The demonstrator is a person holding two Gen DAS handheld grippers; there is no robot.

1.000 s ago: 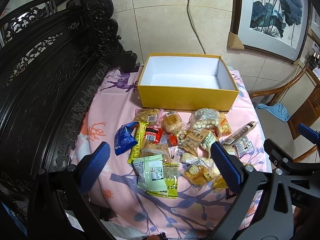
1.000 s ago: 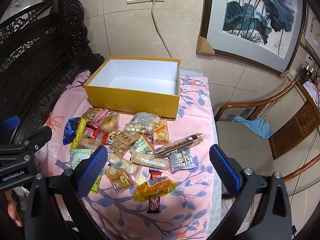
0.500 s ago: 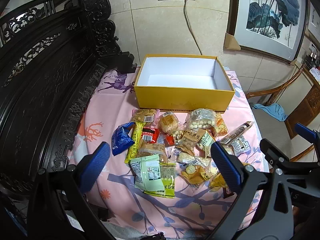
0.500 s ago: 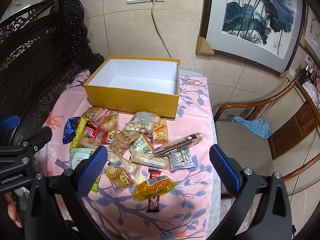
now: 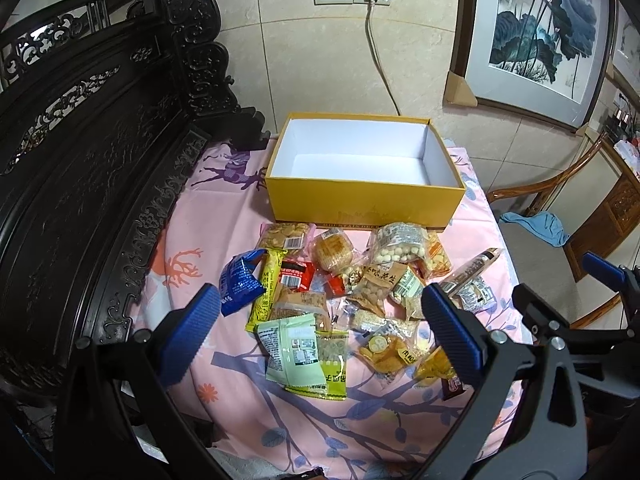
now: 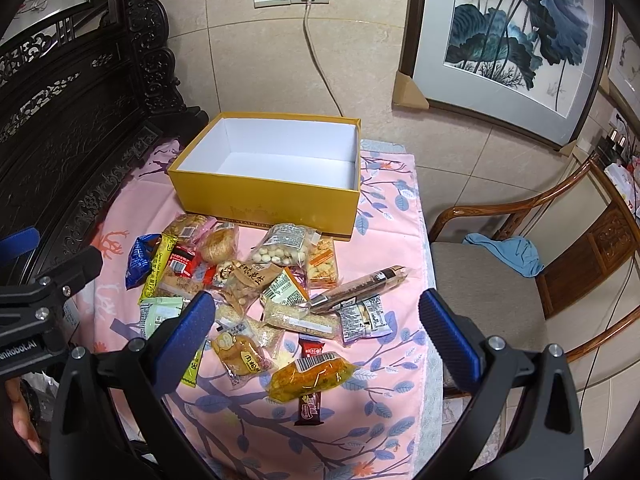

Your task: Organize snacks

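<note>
The left gripper [image 5: 320, 334] hangs over the near edge of the table, jaws spread wide and holding nothing; below it lies a green packet [image 5: 294, 350]. The right gripper [image 6: 316, 332] is beside it, also wide open and empty, above an orange packet [image 6: 312, 374] near the front edge. The snacks [image 5: 352, 288] lie in a loose heap across the middle of the pink cloth [image 5: 224, 208], touching and overlapping. The yellow box [image 5: 360, 204] stands at the far edge, its white inside bare. Nothing seems packed yet; the whole heap is left to move.
</note>
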